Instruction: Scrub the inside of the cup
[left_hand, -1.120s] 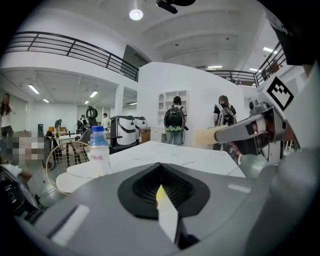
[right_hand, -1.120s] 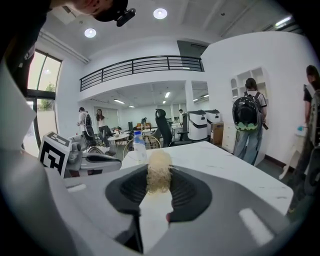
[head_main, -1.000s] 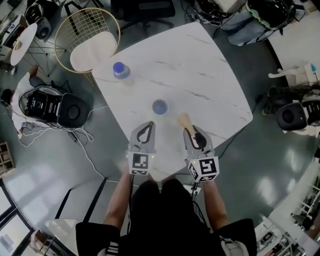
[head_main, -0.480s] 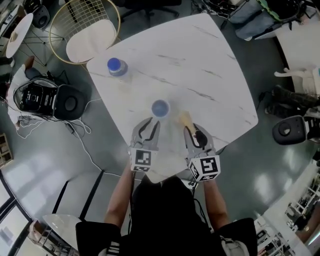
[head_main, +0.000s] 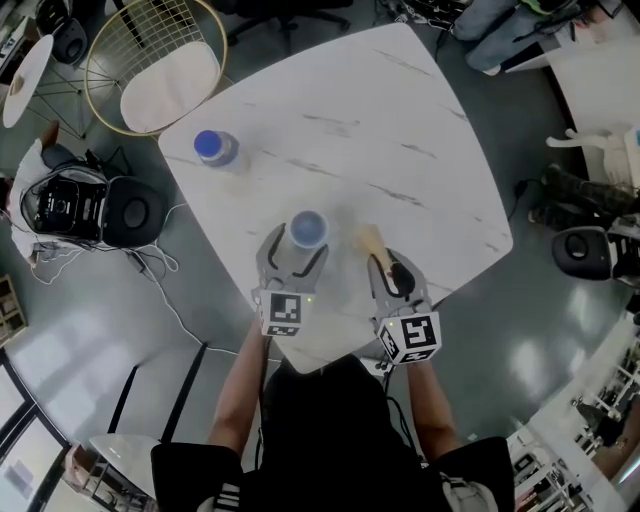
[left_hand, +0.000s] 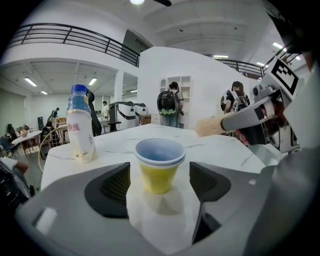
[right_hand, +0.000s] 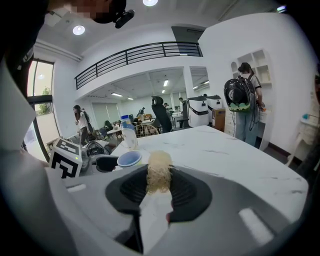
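The step in hand looks to be steadying the cup (left_hand: 158, 167) so that the brush can go in. The left tool (head_main: 296, 246) has its jaws spread wide, having just been opening, and the cup stands between them with a clear gap to each pad, so nothing is gripped yet. The cup sits on the white marble counter (head_main: 400, 130) near the person's edge. It is upright, mouth up, with its long axis vertical, yellow outside with a pale blue lining, and it looks thin and light. The right tool (head_main: 395, 268) is pinching the handle of a brush (right_hand: 159, 171), whose tan bristle head sticks out past the jaw tips. The brush's long axis runs along that tool, head forward and away from the person, just to the right of the cup and apart from it. In the left gripper view the head hangs above rim level and points across toward the cup. To do this well, I judge the left tool should close on the yellow wall below the rim, evenly on both sides. It should press only firmly enough to stop the cup sliding or turning, since a hard squeeze would likely crush it. The brush then needs tipping so that its head points down, entering centred over the mouth so it does not knock the cup over. A capped bottle (head_main: 210, 147) stands well apart toward the far left of the counter.
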